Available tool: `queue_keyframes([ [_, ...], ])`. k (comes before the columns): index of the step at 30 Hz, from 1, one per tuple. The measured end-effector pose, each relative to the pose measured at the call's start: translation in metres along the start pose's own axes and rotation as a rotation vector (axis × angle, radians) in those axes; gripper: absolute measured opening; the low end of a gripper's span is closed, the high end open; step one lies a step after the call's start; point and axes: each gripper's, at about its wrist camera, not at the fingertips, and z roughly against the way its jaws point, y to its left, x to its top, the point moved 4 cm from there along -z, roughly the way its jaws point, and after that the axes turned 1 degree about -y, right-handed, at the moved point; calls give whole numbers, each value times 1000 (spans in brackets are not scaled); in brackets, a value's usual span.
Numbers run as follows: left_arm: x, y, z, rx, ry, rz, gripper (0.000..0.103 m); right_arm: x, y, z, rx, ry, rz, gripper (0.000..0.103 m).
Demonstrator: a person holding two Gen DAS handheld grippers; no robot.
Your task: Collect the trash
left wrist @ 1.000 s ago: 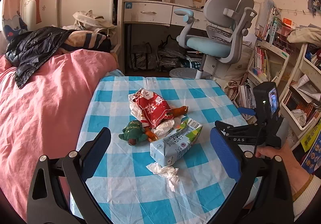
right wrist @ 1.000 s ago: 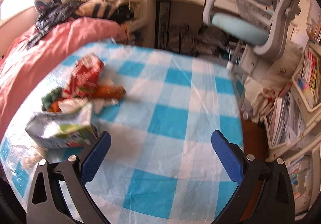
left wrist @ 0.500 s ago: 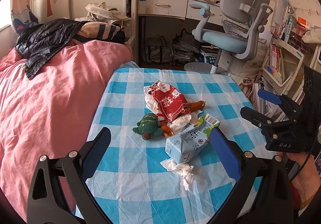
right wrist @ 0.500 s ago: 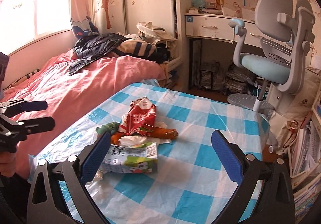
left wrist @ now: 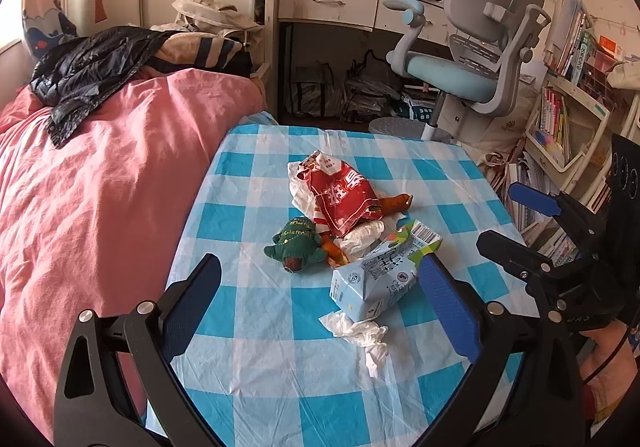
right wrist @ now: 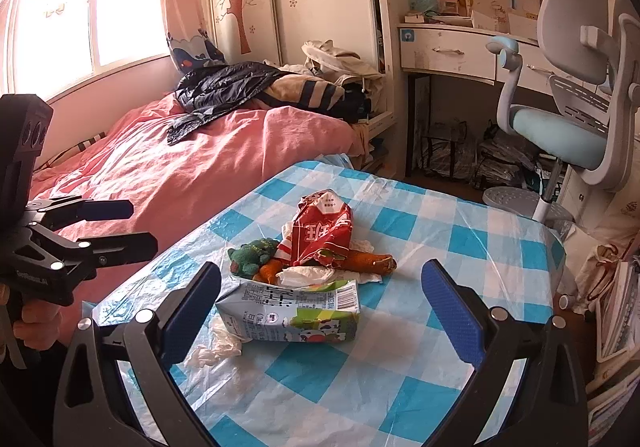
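The milk carton (right wrist: 288, 311) lies flattened on its side near the middle of the table (right wrist: 460, 231), long axis crosswise to the right gripper (right wrist: 320, 311), which looks nearer and hangs empty with fingers spread. The left gripper (left wrist: 320, 307) is spread and empty too. Red wrapper (right wrist: 322, 229), tissue (left wrist: 360, 331) and plush turtle (left wrist: 296, 245) crowd beside the carton. Beyond the table are a pink bed (left wrist: 100, 187) and a desk chair (right wrist: 576, 79).

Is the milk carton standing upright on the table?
No, the milk carton lies on its side on the checked tablecloth.
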Motion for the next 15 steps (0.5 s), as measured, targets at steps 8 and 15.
queue_keyframes([
  [8,-2,-2,-4,-19,28,4,96,-4,6,-5,34,28,2,97],
  [15,-4,-2,-6,-13,42,5,96,-5,9,-9,49,47,4,97],
])
